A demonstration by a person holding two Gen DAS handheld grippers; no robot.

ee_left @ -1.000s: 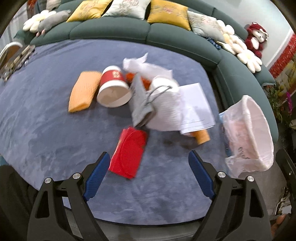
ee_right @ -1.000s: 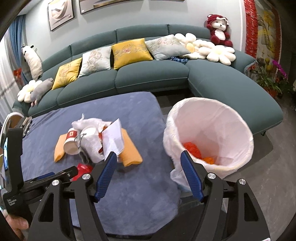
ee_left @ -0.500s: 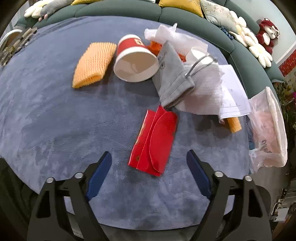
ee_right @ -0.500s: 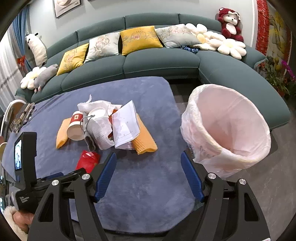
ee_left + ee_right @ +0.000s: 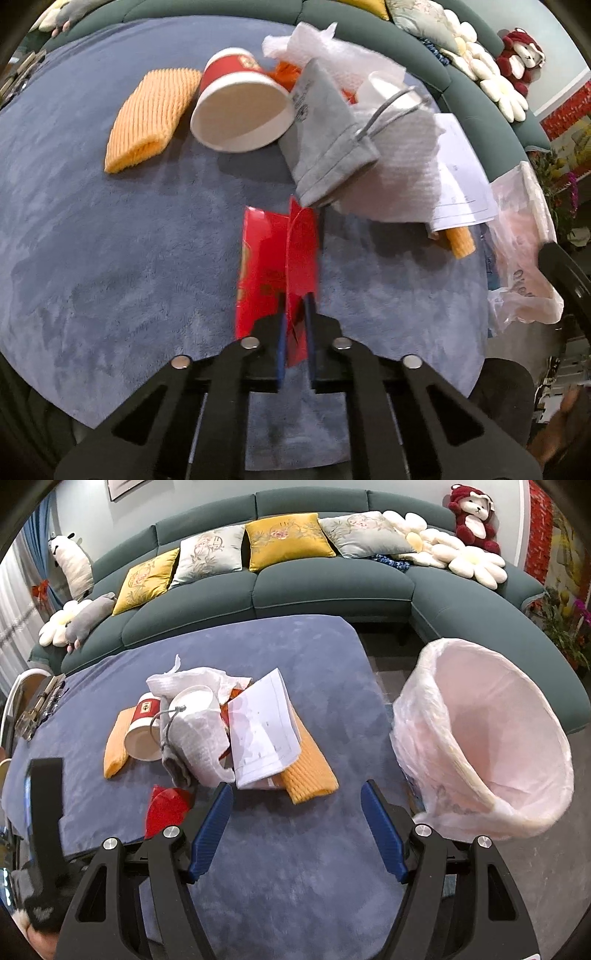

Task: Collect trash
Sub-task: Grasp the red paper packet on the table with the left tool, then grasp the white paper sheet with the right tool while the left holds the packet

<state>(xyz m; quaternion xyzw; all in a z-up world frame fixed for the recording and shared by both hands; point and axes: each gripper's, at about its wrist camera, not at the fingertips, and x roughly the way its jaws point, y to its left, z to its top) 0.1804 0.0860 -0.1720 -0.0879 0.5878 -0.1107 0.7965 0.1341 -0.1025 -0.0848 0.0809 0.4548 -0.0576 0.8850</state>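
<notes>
Left wrist view: left tool just closed on red envelope; right tool open, empty.

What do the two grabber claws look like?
Both are alike. The left gripper and right gripper have black plastic frames with cut-out holes, round silver bolts, and two fingers lined with ribbed blue pads.

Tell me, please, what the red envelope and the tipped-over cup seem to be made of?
Red envelope: thin glossy paper or card, judging by its sheen and sharp creases. Cup: probably coated paper, with a rolled rim, matte white inside and a printed red outside.
</notes>
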